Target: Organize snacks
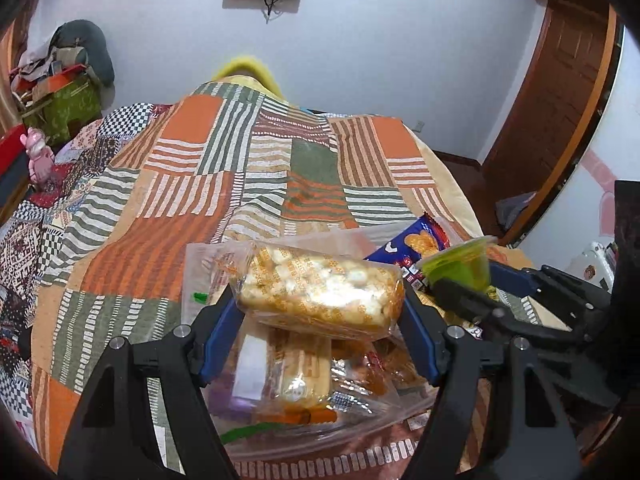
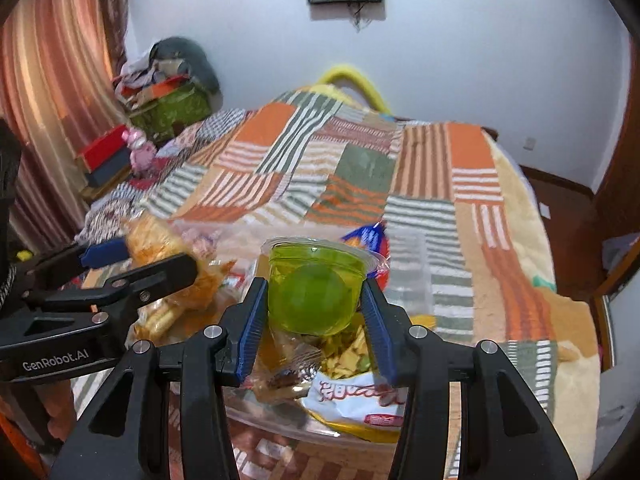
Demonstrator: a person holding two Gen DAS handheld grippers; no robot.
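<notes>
Left wrist view: the left gripper (image 1: 320, 300) clamps a clear pack of puffed snacks (image 1: 320, 292) above loose packets on the bed (image 1: 200, 184); rightward, the right gripper (image 2: 316, 296) squeezes a green jelly cup (image 2: 314, 286). Sorting looks midway, with both items aloft and a pile below. Only the right wrist view shows a white chip bag (image 2: 352, 400).
</notes>
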